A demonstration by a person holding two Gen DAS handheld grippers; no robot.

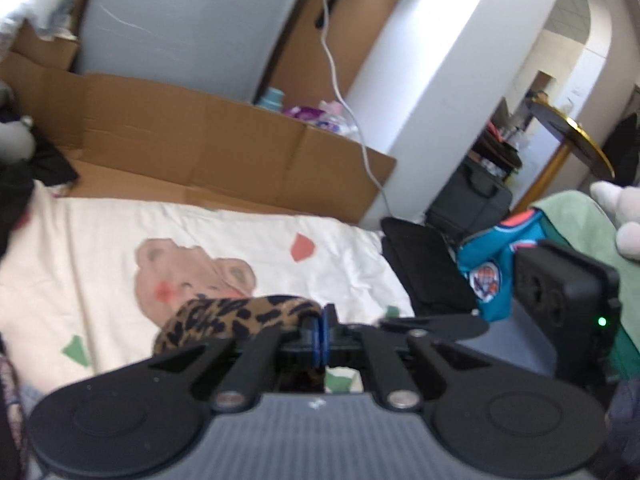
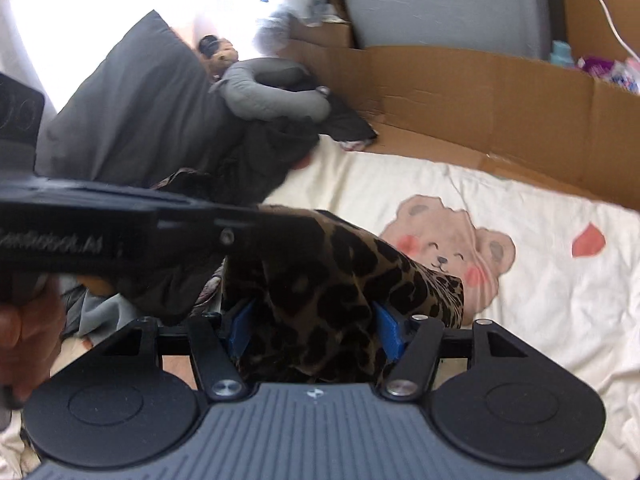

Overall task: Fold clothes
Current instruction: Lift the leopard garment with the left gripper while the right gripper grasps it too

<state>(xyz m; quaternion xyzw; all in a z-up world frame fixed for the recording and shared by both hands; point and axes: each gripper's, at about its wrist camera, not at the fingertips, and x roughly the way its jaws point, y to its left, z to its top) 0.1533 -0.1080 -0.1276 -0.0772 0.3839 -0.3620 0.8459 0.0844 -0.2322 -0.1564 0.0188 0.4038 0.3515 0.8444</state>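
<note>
A leopard-print garment [image 1: 224, 316] hangs bunched over the cream bear-print bedsheet [image 1: 100, 248]. My left gripper [image 1: 320, 328] is shut on its edge, blue pads pressed together on the cloth. In the right wrist view a left gripper finger [image 2: 180, 220] reaches in from the left, holding the garment [image 2: 340, 280] up. The cloth drops down between the blue pads of my right gripper [image 2: 314, 328]. Its jaws stand fairly wide, and the thick bunch fills the gap and touches both pads.
Flattened cardboard [image 1: 200, 140] lines the bed's far side. A dark pillow [image 2: 132, 112], a grey neck pillow [image 2: 272, 88] and a heap of dark clothes [image 2: 260, 148] lie at the bed's head. A teal bag [image 1: 492, 264] and a black bag [image 1: 420, 264] sit beside the bed. A hand [image 2: 24, 332] grips the left tool.
</note>
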